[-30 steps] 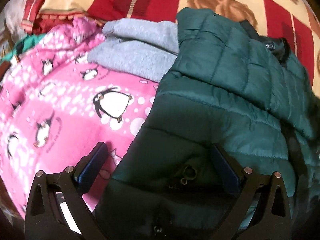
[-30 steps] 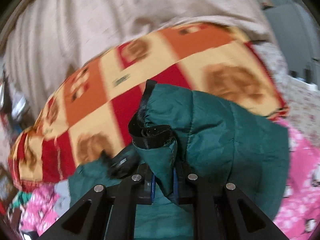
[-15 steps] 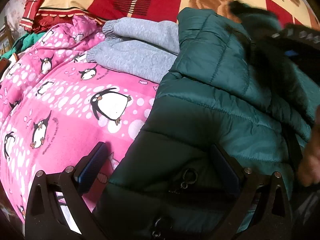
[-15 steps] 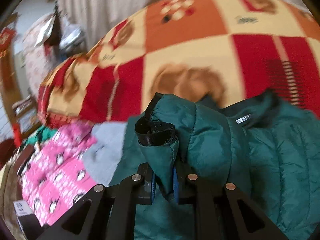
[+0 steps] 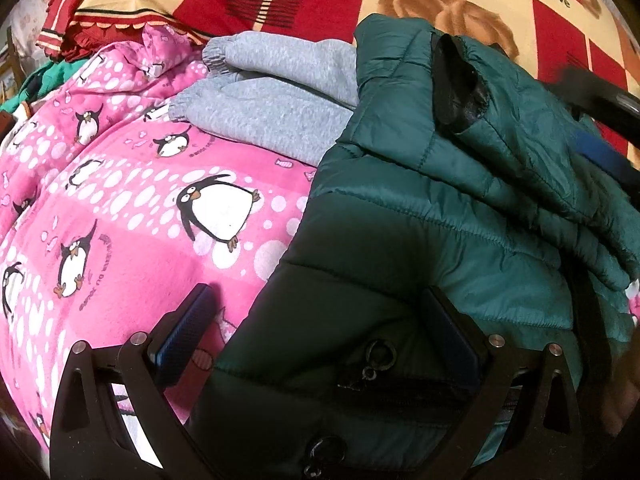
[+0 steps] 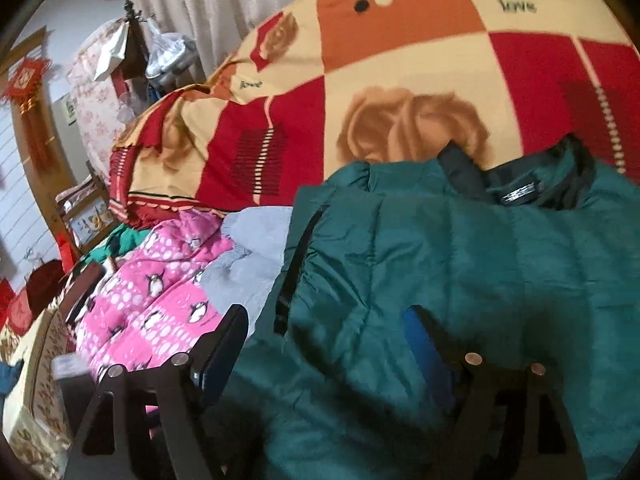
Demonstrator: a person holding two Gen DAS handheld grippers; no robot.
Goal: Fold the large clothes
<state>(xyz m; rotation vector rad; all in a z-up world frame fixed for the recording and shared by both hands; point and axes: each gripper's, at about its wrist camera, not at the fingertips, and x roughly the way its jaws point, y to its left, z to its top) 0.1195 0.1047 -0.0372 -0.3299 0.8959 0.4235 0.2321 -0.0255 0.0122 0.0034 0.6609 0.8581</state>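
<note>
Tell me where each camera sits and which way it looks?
Left wrist: sits on the left gripper, looking down at the jacket hem and penguin blanket; its open fingers show, with the right gripper at the right edge.
Right wrist: sits on the right gripper, looking across the jacket toward the checked blanket and the room; its fingers, opening, show with nothing pinched.
Both share: jacket, penguin blanket, grey garment, checked blanket.
</note>
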